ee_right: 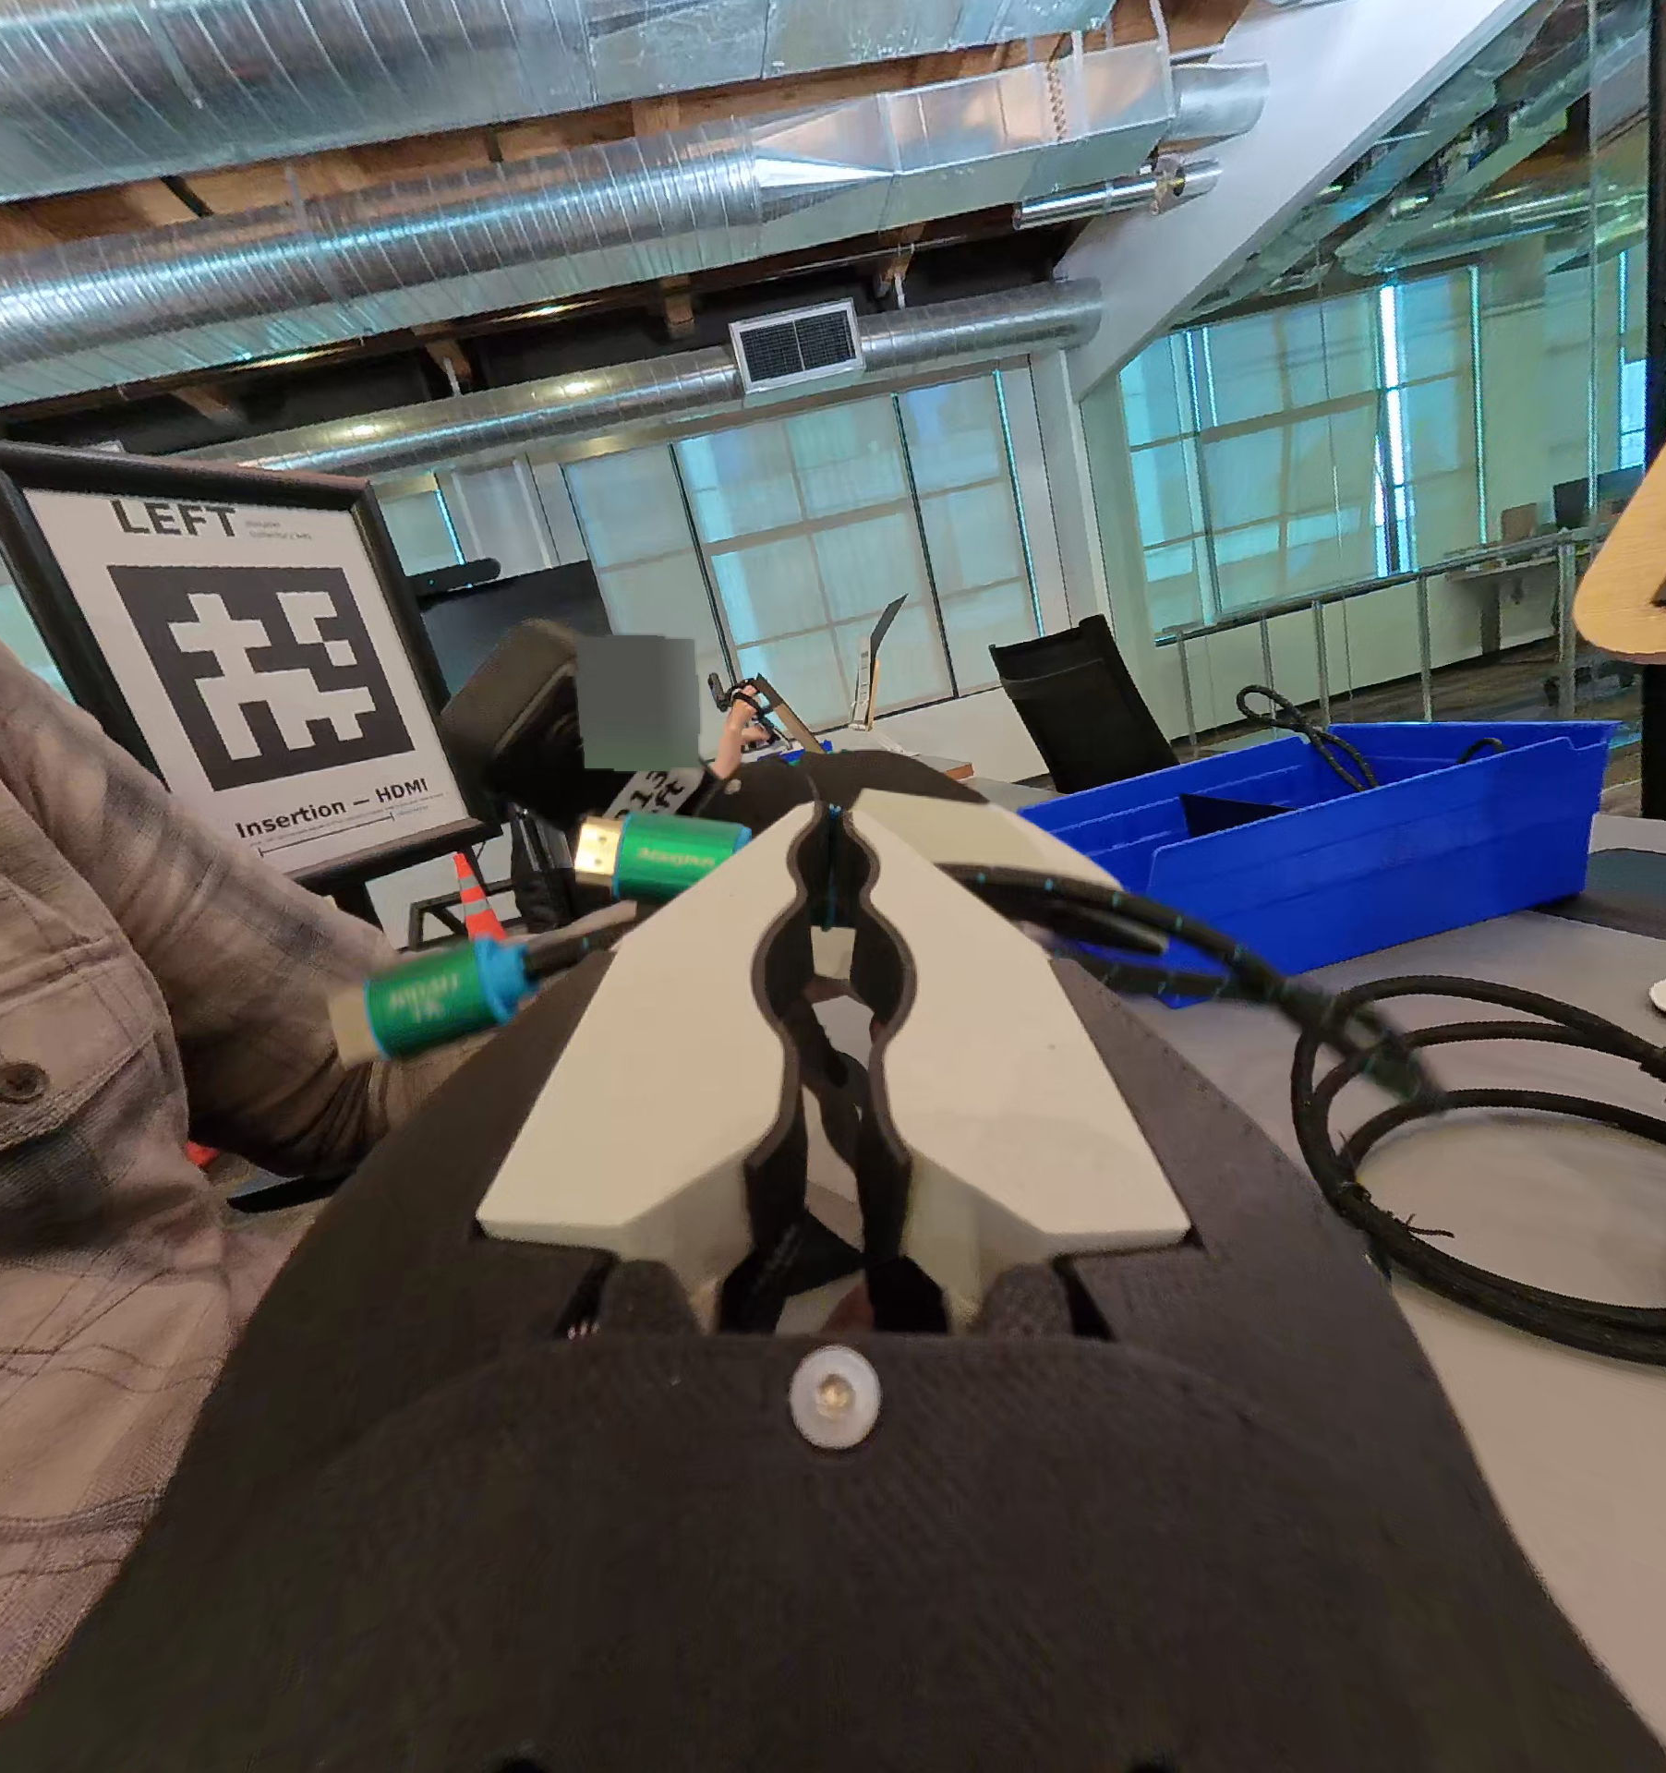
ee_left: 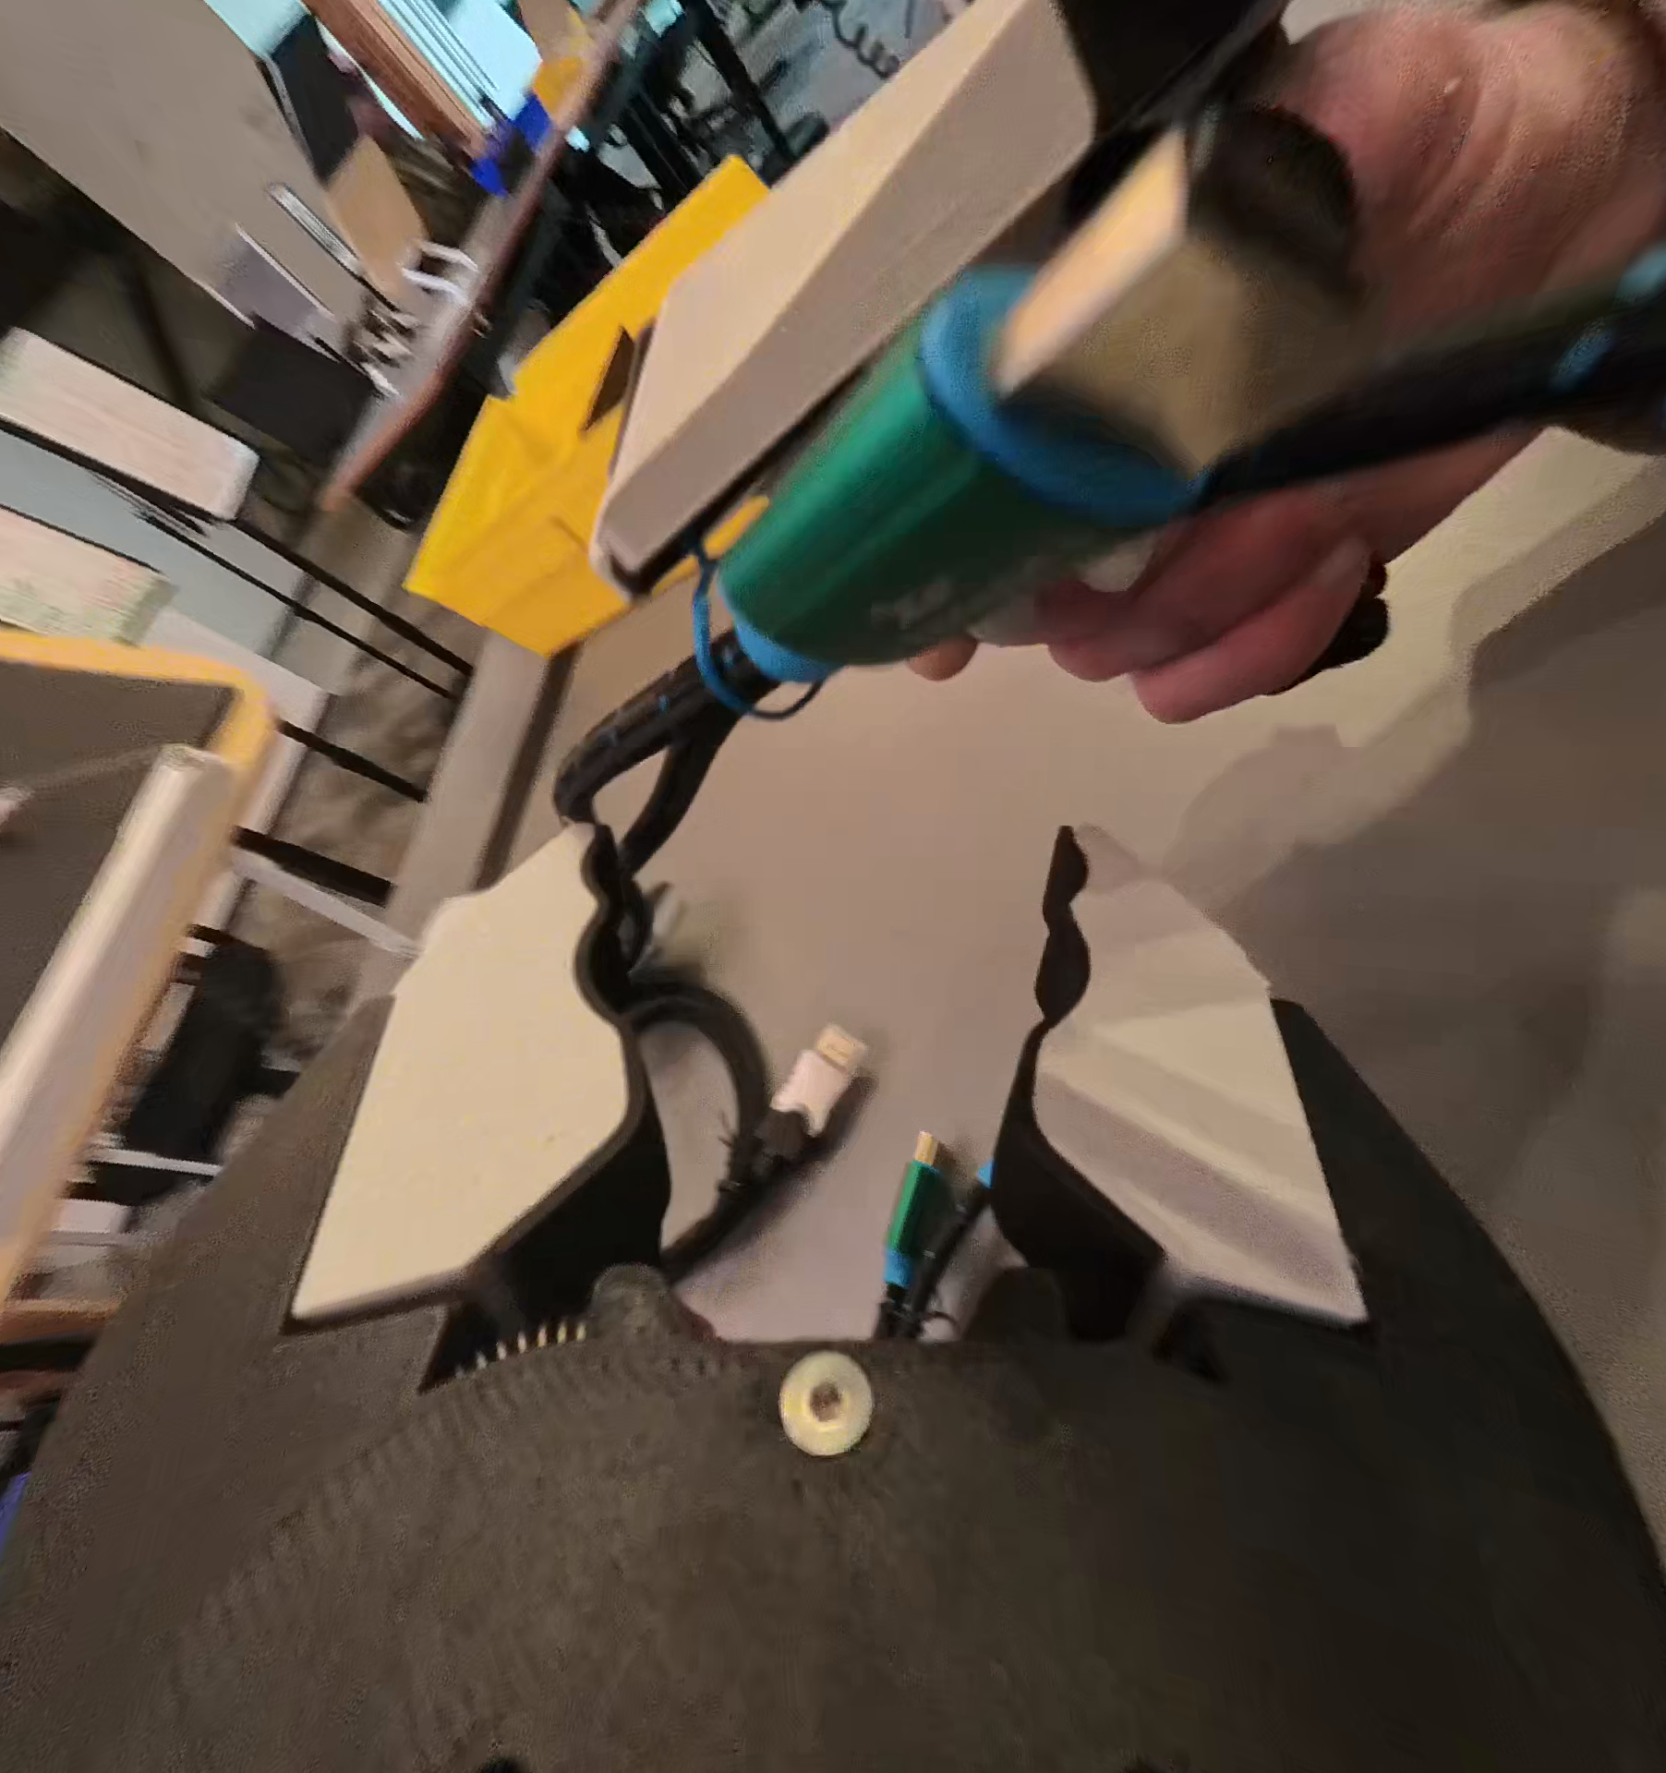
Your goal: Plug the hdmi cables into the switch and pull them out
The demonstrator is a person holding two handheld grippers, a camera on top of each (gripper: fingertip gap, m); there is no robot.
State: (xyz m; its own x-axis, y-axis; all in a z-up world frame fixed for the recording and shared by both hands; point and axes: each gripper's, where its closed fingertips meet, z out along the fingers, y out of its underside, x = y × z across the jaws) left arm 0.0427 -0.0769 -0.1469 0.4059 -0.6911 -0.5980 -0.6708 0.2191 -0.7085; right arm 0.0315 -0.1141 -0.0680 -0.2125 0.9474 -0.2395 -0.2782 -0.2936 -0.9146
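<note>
Right tool [ee_right: 834, 863] clamped on cable [ee_right: 1146, 921], plugs [ee_right: 661, 854] dangling left of it; left tool [ee_left: 834, 921] apart, empty. Still pre-insertion; next needs the switch, unseen.

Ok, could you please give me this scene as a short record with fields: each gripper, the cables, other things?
left gripper: jaws open, empty, above the gray table
right gripper: jaws shut on black braided HDMI cables
green HDMI plugs: two, free in the air, left of the right gripper
table plug: green, lying beside a white plug
blue bin: behind the cables
switch: not in view
</note>
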